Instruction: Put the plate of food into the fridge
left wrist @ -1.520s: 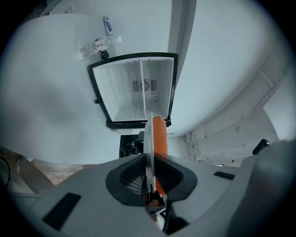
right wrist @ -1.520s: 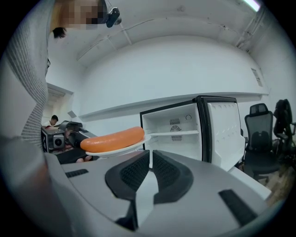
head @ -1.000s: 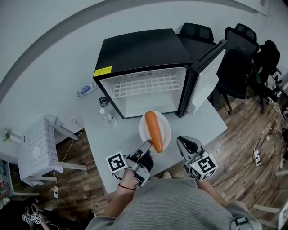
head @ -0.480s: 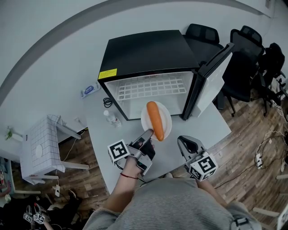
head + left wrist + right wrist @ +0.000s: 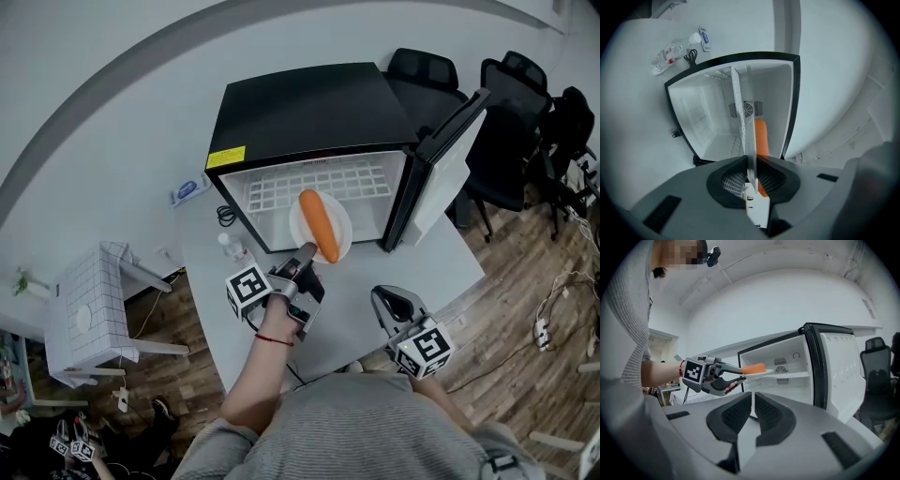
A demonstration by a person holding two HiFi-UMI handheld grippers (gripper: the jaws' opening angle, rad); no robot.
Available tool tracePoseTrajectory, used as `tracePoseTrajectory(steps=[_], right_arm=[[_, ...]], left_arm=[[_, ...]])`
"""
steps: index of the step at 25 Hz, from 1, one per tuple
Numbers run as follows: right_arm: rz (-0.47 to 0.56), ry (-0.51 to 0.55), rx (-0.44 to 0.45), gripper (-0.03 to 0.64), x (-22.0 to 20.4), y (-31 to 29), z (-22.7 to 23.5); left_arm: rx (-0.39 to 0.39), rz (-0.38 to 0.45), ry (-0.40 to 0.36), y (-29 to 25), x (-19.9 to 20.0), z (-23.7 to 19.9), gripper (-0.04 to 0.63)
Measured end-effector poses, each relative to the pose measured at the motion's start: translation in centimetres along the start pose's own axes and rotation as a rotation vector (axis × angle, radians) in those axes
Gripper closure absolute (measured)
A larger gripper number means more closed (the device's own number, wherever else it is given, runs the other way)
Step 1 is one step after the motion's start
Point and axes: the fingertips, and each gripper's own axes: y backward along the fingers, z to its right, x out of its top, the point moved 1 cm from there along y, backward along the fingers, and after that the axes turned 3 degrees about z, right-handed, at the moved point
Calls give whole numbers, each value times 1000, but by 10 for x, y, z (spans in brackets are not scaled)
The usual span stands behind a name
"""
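Note:
A white plate [image 5: 341, 228] carrying a long orange carrot [image 5: 319, 225] hangs in the mouth of the open black fridge [image 5: 309, 108], about level with its white wire shelf [image 5: 319, 183]. My left gripper [image 5: 307, 251] is shut on the plate's near rim. In the left gripper view the plate [image 5: 751, 154] shows edge-on between the jaws, with the carrot [image 5: 761, 136] beside it and the fridge interior behind. My right gripper [image 5: 386, 298] rests low over the table, jaws together with nothing held. From the right gripper view the left gripper [image 5: 740, 372] holds the plate [image 5: 763, 373] just above shelf height.
The fridge door [image 5: 448, 159] stands open to the right. A clear water bottle [image 5: 232, 247] lies on the white table [image 5: 356, 300] left of the fridge. Black office chairs [image 5: 511, 94] stand behind at right, and a white tiled stool [image 5: 84, 305] stands at left.
My left gripper has carried the plate and carrot away from me, from over the table to the fridge opening. The right gripper has stayed put.

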Motion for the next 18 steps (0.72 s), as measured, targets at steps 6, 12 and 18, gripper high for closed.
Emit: tracePoseTrajectory(steps=[6,12,18], right_arm=[[-6,-1,-7,600,2,0,1],[-14,-4,-1,600,0,-2,2],[-26,-8,-2,600,-2,-2,5]], left_arm=[[33,50,-5,-21,22,-2,535],[63,88,21,-33,35,-10,532],[64,110,37,-40,43,-11,532]])
